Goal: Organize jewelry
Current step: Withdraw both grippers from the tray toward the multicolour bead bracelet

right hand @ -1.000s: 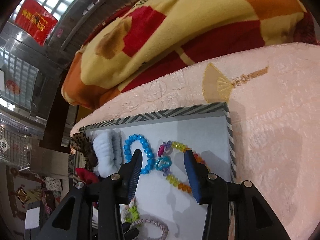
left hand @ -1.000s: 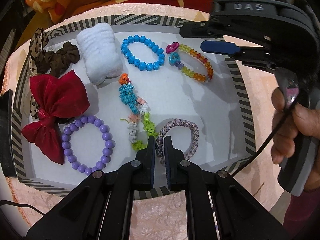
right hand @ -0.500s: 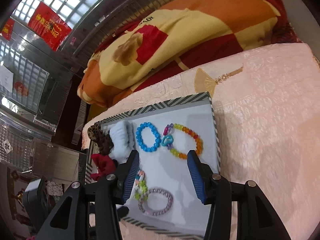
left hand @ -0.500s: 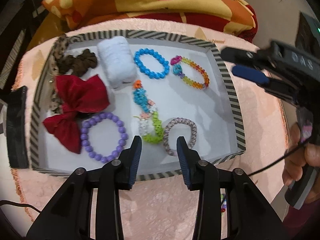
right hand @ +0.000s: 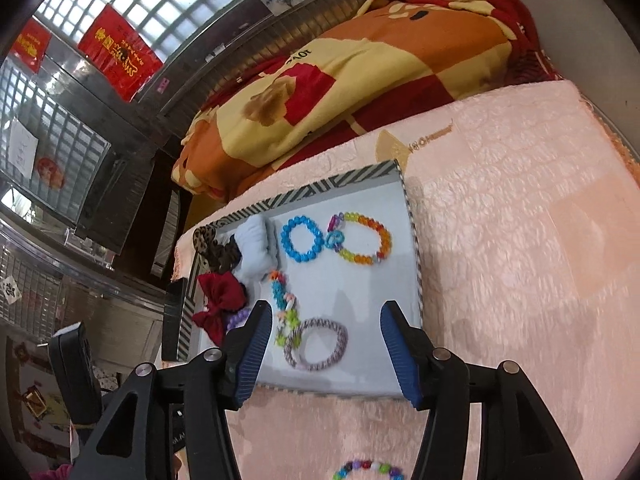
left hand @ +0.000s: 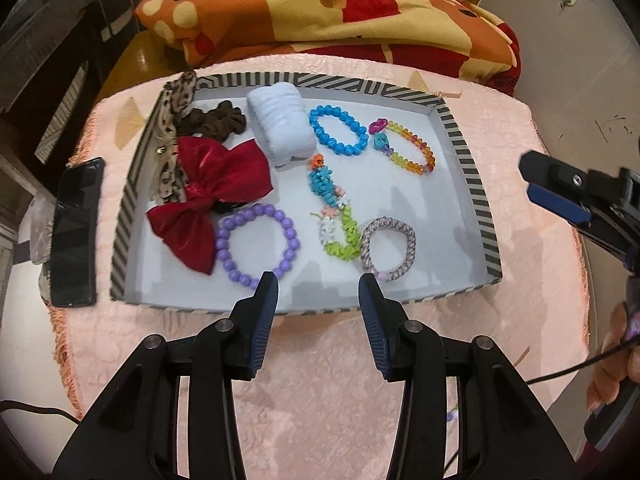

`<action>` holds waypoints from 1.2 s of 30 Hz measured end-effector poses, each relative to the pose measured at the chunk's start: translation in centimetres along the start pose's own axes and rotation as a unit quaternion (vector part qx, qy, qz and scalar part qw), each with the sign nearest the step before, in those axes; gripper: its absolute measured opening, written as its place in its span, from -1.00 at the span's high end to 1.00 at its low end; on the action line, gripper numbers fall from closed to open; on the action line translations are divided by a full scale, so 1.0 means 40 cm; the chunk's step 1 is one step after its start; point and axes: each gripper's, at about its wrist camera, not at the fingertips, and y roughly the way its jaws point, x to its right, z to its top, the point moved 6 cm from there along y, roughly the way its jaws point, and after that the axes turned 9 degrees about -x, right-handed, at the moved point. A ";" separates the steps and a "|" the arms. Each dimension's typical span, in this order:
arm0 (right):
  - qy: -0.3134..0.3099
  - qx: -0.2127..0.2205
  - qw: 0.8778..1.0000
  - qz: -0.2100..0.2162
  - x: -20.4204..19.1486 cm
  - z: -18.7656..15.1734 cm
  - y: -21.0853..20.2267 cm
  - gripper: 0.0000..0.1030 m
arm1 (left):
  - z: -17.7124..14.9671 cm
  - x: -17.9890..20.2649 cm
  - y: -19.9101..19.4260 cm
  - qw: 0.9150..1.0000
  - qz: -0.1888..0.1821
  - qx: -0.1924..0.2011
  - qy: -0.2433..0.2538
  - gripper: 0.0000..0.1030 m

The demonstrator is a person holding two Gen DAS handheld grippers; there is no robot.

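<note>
Both the left gripper (left hand: 318,290) and right gripper (right hand: 322,326) hover spread apart, empty, above the tray (left hand: 472,184); sorted bracelets lie separated inside, probably preventing tangles.

A pale pink embossed cloth (left hand: 328,380) with a fringed edge covers the worktop; behind it lies a heaped blanket (right hand: 360,80) in orange, cream and red patches; a dark cabinet (left hand: 48,60) stands at the left; beyond the blanket, a glass-block window (right hand: 132,4) glows with daylight and carries red paper banners (right hand: 120,56); a plain light wall (left hand: 560,28) closes the far right corner; a black phone (left hand: 74,236) rests on the cloth.
</note>
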 end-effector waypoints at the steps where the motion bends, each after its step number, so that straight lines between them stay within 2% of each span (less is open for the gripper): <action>1: 0.000 0.000 1.000 -0.001 -0.001 -0.007 -0.001 -0.06 | -0.005 -0.001 -0.003 1.000 0.002 0.002 0.000 0.20; 12: -0.014 -0.010 1.000 -0.019 0.004 -0.093 -0.015 -0.06 | -0.067 0.002 -0.018 1.000 0.009 0.002 -0.005 0.20; 21: -0.029 -0.055 0.996 -0.057 0.046 -0.210 0.027 -0.06 | -0.133 0.012 -0.003 1.000 0.000 -0.018 0.002 0.17; 36: -0.026 -0.062 0.994 -0.082 0.086 -0.316 -0.005 -0.06 | -0.219 0.056 0.010 0.999 0.006 -0.033 0.013 0.17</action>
